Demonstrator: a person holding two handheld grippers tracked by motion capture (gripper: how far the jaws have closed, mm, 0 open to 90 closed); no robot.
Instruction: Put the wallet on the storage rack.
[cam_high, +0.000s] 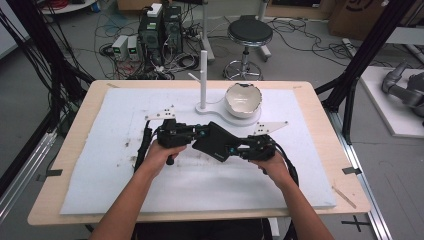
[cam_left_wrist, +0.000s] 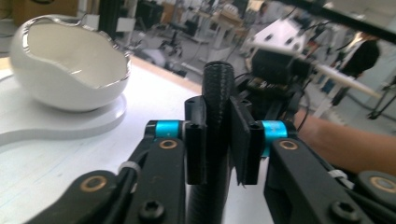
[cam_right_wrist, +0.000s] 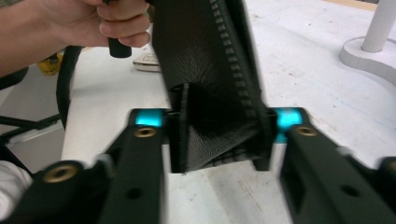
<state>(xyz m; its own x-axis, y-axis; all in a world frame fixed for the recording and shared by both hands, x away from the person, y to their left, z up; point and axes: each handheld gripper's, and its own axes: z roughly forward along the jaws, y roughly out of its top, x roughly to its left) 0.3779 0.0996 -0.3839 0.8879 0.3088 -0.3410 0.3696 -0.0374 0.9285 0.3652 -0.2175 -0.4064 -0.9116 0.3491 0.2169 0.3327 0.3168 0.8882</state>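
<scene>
Black pouch (cam_high: 214, 141) hangs between both grippers: left gripper (cam_high: 196, 134) clamps one end, right gripper (cam_high: 234, 148) clamps the other.

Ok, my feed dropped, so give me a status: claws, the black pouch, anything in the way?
Left claw shut on pouch. Right claw shut on its other end. Pouch held off the mat. Bowl and stand behind, apart.

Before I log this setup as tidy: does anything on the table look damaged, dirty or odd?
The white bowl on its stand has a jagged, eggshell-like rim, seemingly by design. The white mat shows dark smudges at its left. Both grippers hold the black pouch off the table; nothing is spilled.
</scene>
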